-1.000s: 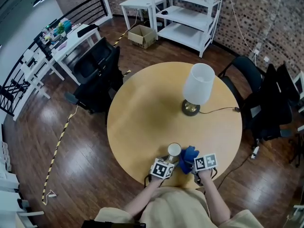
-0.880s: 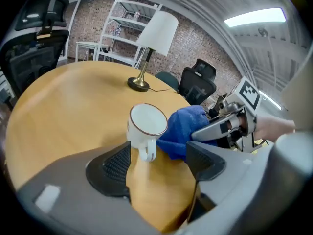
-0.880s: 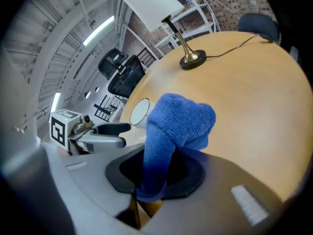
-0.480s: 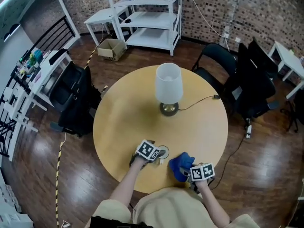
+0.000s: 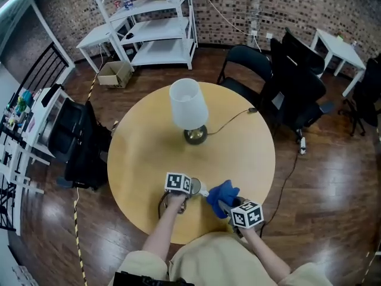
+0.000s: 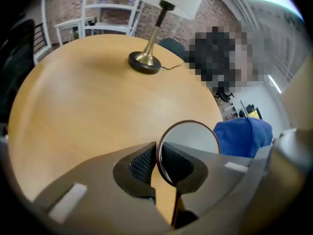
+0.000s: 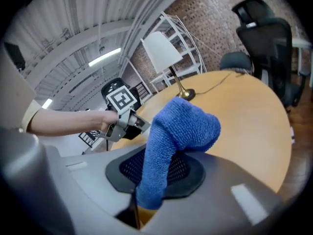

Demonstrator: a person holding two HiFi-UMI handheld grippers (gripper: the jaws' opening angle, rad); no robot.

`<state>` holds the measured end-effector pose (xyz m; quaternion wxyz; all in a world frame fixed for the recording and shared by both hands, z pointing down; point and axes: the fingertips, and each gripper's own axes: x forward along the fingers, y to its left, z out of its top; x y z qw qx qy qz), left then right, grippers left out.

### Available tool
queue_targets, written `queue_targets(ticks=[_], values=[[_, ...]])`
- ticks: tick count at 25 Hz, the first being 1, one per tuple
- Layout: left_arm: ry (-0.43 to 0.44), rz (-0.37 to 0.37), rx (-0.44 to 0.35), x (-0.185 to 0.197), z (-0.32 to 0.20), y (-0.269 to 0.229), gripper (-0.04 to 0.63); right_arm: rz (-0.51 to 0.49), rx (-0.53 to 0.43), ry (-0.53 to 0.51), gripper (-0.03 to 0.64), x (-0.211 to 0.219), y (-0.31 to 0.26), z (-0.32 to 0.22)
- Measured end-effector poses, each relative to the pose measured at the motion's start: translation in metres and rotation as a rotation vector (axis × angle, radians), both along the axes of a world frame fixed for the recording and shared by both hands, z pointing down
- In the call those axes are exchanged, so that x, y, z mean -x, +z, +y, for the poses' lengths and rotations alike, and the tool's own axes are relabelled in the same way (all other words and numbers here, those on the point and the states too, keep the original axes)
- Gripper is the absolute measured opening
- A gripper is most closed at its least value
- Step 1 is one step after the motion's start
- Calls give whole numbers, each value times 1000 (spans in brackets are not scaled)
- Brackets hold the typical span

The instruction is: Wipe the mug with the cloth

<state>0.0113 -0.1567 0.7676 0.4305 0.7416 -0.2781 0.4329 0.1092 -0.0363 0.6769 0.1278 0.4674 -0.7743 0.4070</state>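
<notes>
Left gripper clamped the mug by its thin round rim; right gripper pinched fuzzy blue cloth over round wood table.

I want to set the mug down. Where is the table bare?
Bare: the left side of the table, beside the lamp; also the right, between its cord and the cloth. Crowded: the near edge, round the mug and cloth.
</notes>
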Motion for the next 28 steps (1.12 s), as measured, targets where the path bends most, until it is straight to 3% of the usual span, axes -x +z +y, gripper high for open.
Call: queue_targets(ticks=[4,7,10,13,19,22,24,28], values=[[-178,8,50,5,8,1,31,116,-146,-87,74,31,-24,-40],[-246,15,41,4,11,2,29,185,-103,-198,74,62,-5,-57],[-308,52,77,6,13,5,31,196,-94,-202,72,67,10,-56],[-311,77,89,7,13,4,33,182,-98,-164,71,59,12,-55],[-310,95,103,6,11,4,38,258,-81,-143,71,44,14,-54],[-311,94,108,12,9,7,29,299,2,-88,69,21,38,-50],[-313,110,120,14,10,6,29,239,53,-66,69,19,56,-44],[-329,136,145,18,11,9,29,141,52,-81,69,27,61,-47]])
